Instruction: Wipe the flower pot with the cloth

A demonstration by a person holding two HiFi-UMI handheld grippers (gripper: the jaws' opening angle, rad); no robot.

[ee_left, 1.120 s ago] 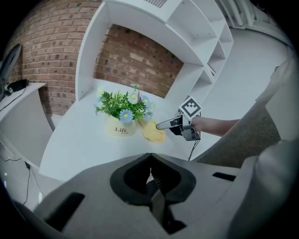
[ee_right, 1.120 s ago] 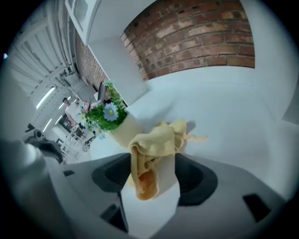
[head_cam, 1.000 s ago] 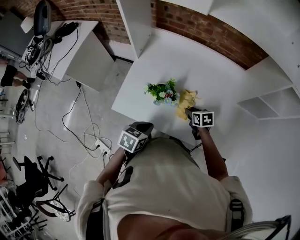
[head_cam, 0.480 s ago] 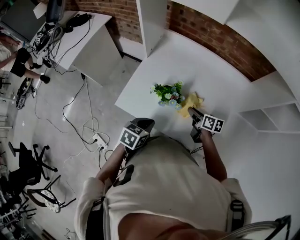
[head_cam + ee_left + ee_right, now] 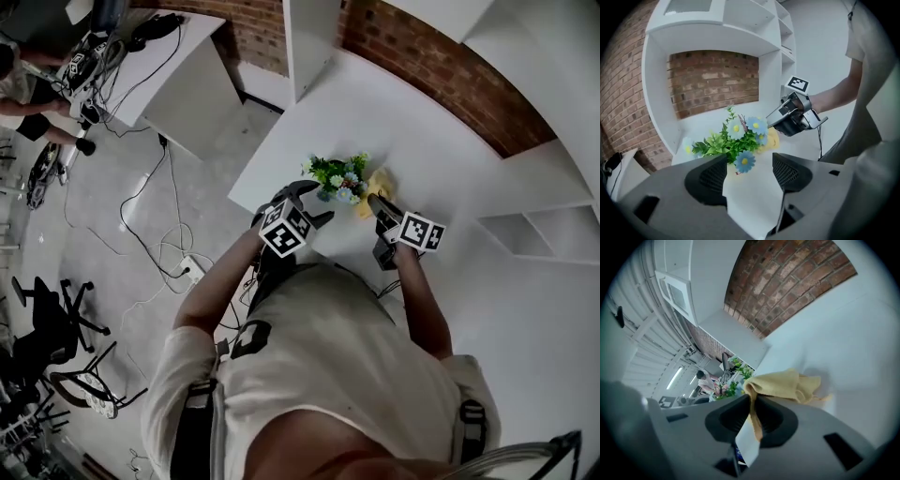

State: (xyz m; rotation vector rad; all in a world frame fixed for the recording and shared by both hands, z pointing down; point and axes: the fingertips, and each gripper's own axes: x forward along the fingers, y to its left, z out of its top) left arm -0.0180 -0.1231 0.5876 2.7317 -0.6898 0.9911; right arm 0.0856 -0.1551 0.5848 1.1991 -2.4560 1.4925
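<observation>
From where I stand, the wiping itself looks not yet begun; only the getting-ready is done. The flower pot [image 5: 339, 178] stands near the front edge of the white desk [image 5: 422, 122]. Its body is almost wholly hidden under green leaves and blue and white blossoms, so I cannot say whether any part of it has been cleaned. The yellow cloth [image 5: 377, 181] sits just to the right of the plant, close against the foliage, though I cannot tell whether it touches the pot. One bunched corner is pinched between the right tongs [image 5: 378, 204], which are clenched on it. The rest spills out ahead of them, and I cannot tell whether that loose end lies on the desk or hangs just clear of it. The left tongs [image 5: 314, 202] are at the near left of the plant with their jaws opening. Nothing is between them but bare desk, and the flowers stand just beyond the gap. So the cloth is in hand and both tools flank the pot, which I take for the end of the first step. What remains, as I judge it, is nearly the whole job. The pot probably needs steadying, likely with the left tongs. Then the cloth has to go down past the leaves onto the pot's wall and be rubbed around it.
</observation>
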